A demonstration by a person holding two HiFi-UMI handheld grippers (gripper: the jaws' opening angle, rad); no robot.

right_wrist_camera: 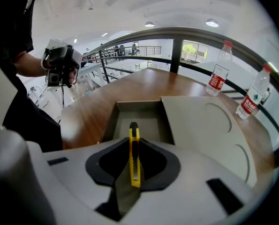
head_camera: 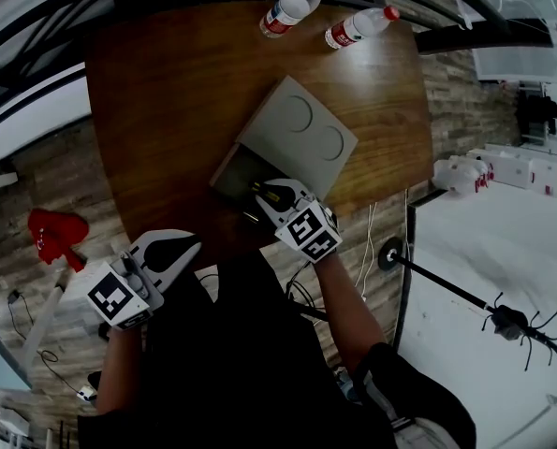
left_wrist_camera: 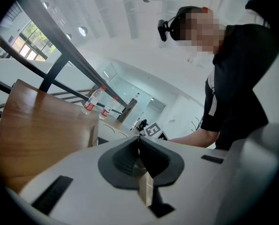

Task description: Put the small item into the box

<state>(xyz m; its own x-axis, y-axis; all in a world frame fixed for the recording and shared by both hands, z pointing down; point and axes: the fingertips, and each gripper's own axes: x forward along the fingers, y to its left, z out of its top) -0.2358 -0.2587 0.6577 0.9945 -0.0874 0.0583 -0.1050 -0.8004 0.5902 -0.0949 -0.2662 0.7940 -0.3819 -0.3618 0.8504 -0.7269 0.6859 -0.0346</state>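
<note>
Glossy wood table (head_camera: 166, 110) — matt box (head_camera: 287, 150)

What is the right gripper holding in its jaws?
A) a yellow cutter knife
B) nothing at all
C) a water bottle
A: the right gripper has its jaws shut on the yellow cutter knife, above the open box.

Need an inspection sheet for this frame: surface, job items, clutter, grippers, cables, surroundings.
Surface: wooden table, no spills seen.
Job's things: grey box, lid slid aside, near end open; yellow utility knife held at the opening.
Clutter: two water bottles at the far edge.
Grippers: right gripper shut on utility knife; left gripper shut, empty, off the table.
Cables: loose cables on the floor beside the table.
Surroundings: railing; red object on the floor; black stand.
</note>
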